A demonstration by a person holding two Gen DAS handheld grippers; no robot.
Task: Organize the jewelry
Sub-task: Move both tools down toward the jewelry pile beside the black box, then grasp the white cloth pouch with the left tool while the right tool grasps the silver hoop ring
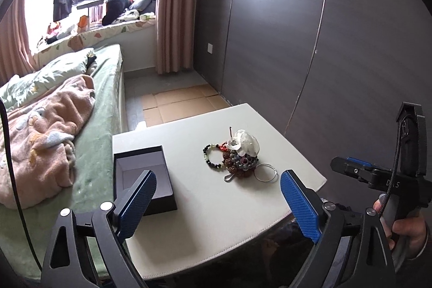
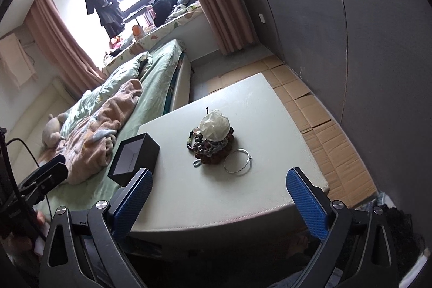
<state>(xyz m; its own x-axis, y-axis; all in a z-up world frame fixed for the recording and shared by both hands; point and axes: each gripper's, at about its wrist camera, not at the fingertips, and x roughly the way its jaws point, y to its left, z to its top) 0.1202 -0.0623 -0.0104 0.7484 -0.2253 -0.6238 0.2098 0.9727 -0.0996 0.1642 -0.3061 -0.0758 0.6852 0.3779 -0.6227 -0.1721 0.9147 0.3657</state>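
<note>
Your left gripper (image 1: 217, 203) stands wide apart at lower centre, holding nothing; your right gripper (image 2: 219, 203) likewise. The jewelry pile (image 1: 239, 159) sits mid-frame on the white table (image 1: 216, 220), a silver bangle (image 2: 237, 161) touching its lower right edge. The open black box (image 1: 144, 176) lies at the table's left edge.

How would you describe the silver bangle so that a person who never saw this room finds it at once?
Look at the white table beside the bed. A heap of beaded bracelets lies near its middle, right of an open black box. The bangle lies flat at the heap's near right edge: a thin, plain silver ring, the only piece without beads.
</note>
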